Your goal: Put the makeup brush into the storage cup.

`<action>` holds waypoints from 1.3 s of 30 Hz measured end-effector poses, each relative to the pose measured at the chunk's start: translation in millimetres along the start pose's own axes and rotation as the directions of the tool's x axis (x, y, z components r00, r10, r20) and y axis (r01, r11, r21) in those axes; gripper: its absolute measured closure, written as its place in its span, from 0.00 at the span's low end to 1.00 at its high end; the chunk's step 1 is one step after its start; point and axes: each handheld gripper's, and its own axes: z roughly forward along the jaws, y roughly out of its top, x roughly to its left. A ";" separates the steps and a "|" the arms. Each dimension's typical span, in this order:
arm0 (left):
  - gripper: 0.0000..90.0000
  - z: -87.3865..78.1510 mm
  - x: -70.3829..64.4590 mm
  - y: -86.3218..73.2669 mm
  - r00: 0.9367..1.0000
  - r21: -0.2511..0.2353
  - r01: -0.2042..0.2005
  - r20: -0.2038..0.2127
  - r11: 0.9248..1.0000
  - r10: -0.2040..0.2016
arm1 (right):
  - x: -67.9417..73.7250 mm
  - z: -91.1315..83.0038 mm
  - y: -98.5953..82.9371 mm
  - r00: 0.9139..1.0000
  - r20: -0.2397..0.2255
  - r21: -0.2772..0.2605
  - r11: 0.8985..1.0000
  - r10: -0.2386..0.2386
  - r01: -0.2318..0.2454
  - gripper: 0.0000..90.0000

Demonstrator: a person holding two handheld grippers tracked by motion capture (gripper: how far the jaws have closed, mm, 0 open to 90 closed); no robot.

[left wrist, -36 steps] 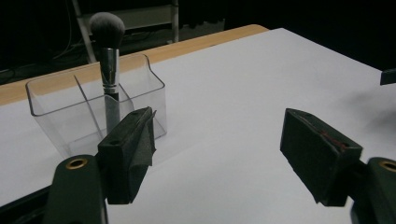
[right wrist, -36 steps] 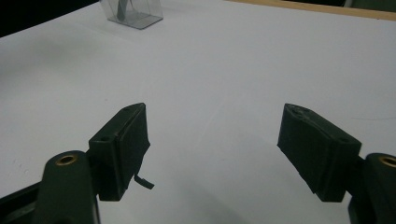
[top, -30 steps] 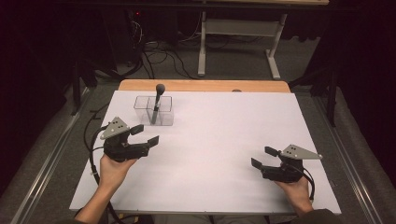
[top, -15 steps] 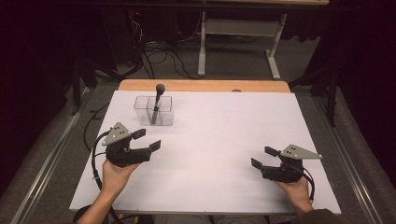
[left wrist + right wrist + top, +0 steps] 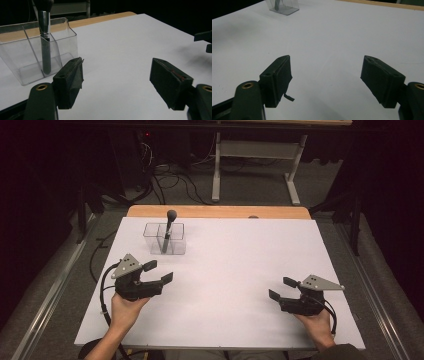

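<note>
The table top (image 5: 225,270) is plain white, with a strip of light wood (image 5: 215,212) along its far edge. At far left the holder (image 5: 165,238) is clear plastic, and the brush (image 5: 167,230) in it has a dark grey handle, a shiny silver ferrule and a black head. Both the left gripper (image 5: 158,271) and the right gripper (image 5: 281,288) are black with grey top plates; brass-coloured rings sit at their jaw bases.
</note>
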 end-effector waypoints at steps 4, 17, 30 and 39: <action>0.30 0.1 0.0 -1.8 1.000 -0.003 0.003 -0.003 1.000 -0.003 | 0.3 -0.1 0.0 1.000 0.000 0.000 1.000 0.002 -0.002 0.29; 0.30 2.9 0.4 -7.8 1.000 0.006 0.011 -0.002 1.000 -0.011 | -0.1 -0.6 0.2 1.000 -0.001 -0.003 1.000 0.000 0.000 0.29; 0.29 4.2 4.4 -13.0 1.000 0.020 0.019 -0.009 1.000 -0.019 | -0.1 -0.6 0.2 1.000 0.001 -0.004 1.000 -0.002 0.002 0.29; 0.30 4.5 4.7 -17.5 0.999 0.023 0.049 0.007 0.999 -0.049 | 0.0 -0.9 0.3 1.000 0.004 -0.004 1.000 -0.007 0.007 0.29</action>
